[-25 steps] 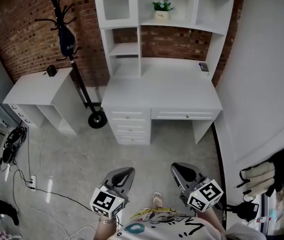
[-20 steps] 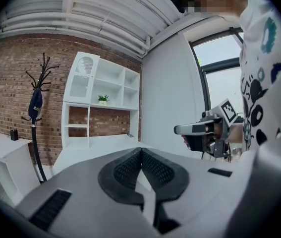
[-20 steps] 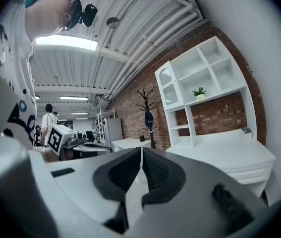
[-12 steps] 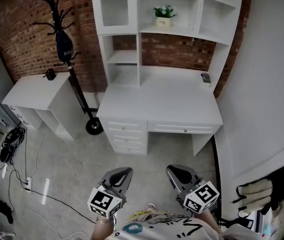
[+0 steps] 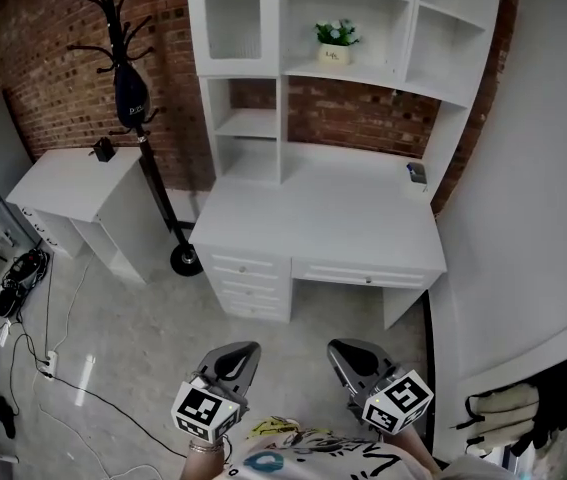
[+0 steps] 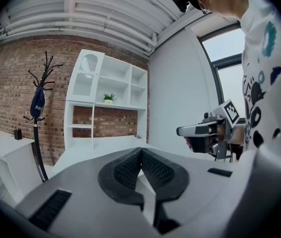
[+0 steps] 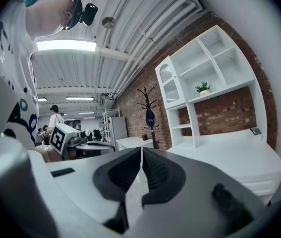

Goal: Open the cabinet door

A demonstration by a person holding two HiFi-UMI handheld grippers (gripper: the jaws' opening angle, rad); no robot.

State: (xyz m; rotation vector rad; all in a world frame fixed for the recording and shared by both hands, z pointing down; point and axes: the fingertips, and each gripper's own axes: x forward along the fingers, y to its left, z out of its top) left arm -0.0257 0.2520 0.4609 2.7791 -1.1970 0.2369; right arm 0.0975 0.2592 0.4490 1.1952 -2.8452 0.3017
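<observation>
Cabinet door (image 5: 235,23) sits at the top of the head view, left of centre. It fills the top left compartment of the white shelf unit (image 5: 433,38) that rises from the back of the table (image 5: 323,218). It is closed in its frame and stands upright, its long axis running top to bottom. Its pale panel with a scalloped upper edge faces out toward me. I cannot tell which edge carries the handle.

The left gripper (image 5: 247,349) and right gripper (image 5: 337,349) hang side by side at the bottom of that frame, over the floor (image 5: 143,338). Both are well apart from the table and point up the frame toward it. In the left gripper view the fingers (image 6: 128,168) are pressed together with nothing between them, and the door appears above them, left of centre. In the right gripper view the fingers (image 7: 155,171) are likewise closed on nothing, and the door stands upper right of centre.

A potted plant (image 5: 337,40) stands on the shelf just right of the door. A black coat stand (image 5: 123,58) rises at the upper left, against the brick wall (image 5: 33,58).
</observation>
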